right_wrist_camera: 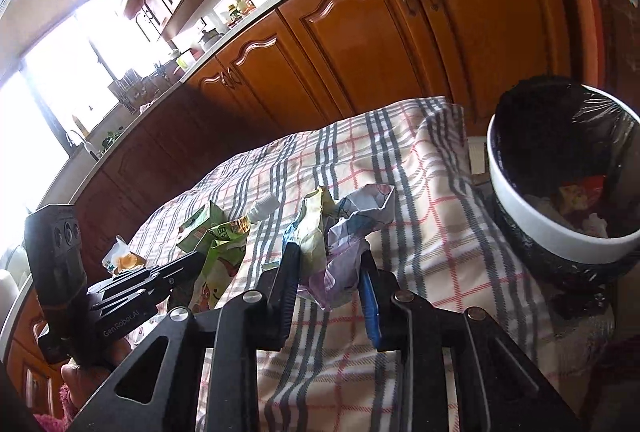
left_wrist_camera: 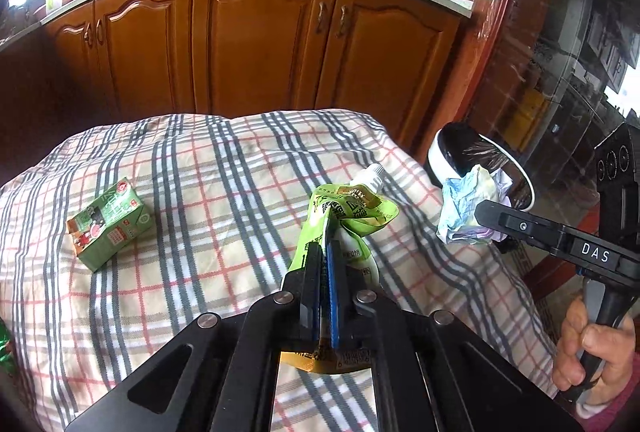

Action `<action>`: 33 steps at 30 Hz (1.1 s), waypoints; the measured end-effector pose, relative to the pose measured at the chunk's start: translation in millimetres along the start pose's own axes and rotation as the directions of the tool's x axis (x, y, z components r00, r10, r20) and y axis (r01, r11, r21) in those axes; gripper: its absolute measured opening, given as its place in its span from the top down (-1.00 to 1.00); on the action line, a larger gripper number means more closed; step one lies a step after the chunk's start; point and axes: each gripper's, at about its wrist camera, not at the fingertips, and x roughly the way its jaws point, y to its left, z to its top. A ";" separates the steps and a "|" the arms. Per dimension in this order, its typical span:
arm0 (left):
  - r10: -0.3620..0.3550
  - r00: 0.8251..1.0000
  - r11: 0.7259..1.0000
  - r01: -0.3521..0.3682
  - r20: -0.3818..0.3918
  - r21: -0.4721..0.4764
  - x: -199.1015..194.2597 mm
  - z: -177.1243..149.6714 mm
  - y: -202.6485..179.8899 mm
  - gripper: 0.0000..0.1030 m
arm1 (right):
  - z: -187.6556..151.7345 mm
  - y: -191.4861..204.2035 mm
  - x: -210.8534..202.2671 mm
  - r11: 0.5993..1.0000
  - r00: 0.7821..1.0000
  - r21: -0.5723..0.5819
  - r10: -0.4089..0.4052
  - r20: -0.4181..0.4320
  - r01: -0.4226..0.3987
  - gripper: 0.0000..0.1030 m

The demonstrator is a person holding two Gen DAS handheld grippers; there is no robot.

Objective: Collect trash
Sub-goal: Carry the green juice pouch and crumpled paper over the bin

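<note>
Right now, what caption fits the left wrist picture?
Left gripper pinches a green pouch over the checked cloth, juice box waiting nearby.

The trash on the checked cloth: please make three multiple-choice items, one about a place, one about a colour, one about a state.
1. Where is the white trash bin?
A. beside the cloth-covered table, near its right edge
B. on the kitchen counter
C. under the cupboard doors

2. What colour is the juice carton lying on the cloth?
A. blue
B. mainly green
C. black

3. What does the left gripper hold?
A. nothing, jaws wide open
B. the juice carton
C. a green spouted pouch

Answers: 1 A, the bin stands just past the table's right edge. 2 B, its faces are green. 3 C, the closed jaws pinch the pouch, while the right gripper clamps crumpled paper.
</note>
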 end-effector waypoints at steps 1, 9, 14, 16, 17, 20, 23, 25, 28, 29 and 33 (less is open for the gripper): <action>-0.006 1.000 1.000 0.006 0.001 0.007 0.4 1.4 -4.5 0.98 | 0.0 -3.8 -5.0 1.000 1.000 0.002 -0.008 0.006 0.008 0.45; -0.044 0.999 0.997 0.044 0.004 0.056 9.5 14.3 -39.0 0.98 | 0.9 -33.6 -39.3 0.998 0.996 0.027 -0.066 0.056 0.064 0.45; -0.063 0.998 0.994 0.063 -0.003 0.092 19.4 21.7 -62.6 0.98 | 1.2 -52.7 -57.6 0.994 0.992 0.046 -0.101 0.080 0.098 0.45; -0.070 0.998 0.992 0.070 -0.006 0.105 23.7 25.4 -72.2 0.98 | 1.2 -58.5 -63.8 0.993 0.990 0.054 -0.111 0.085 0.106 0.45; -0.074 0.997 0.991 0.074 -0.008 0.111 25.9 27.3 -76.4 0.98 | 1.3 -61.2 -66.4 0.992 0.989 0.057 -0.115 0.089 0.110 0.45; -0.084 0.996 0.988 0.085 -0.012 0.127 32.1 32.7 -90.5 0.98 | 1.6 -68.0 -72.6 0.990 0.987 0.065 -0.131 0.098 0.125 0.45; -0.097 0.995 0.984 0.098 -0.018 0.148 39.6 37.5 -102.7 0.98 | 4.7 -77.7 -79.6 0.987 0.983 0.069 -0.150 0.103 0.144 0.45; -0.103 0.994 0.981 0.105 -0.022 0.161 44.6 41.1 -110.1 0.98 | 7.8 -85.3 -83.9 0.985 0.981 0.071 -0.165 0.103 0.158 0.45; -0.109 0.994 0.977 0.112 -0.028 0.180 51.6 47.4 -122.2 0.98 | 12.6 -95.2 -89.2 0.981 0.977 0.068 -0.186 0.101 0.180 0.45; -0.109 0.994 0.976 0.113 -0.030 0.186 54.0 49.5 -126.4 0.98 | 14.7 -98.9 -90.9 0.980 0.975 0.069 -0.196 0.102 0.189 0.45; -0.116 0.993 0.968 0.121 -0.034 0.218 65.1 58.3 -141.4 0.98 | 21.1 -110.1 -96.7 0.974 0.970 0.072 -0.222 0.104 0.215 0.45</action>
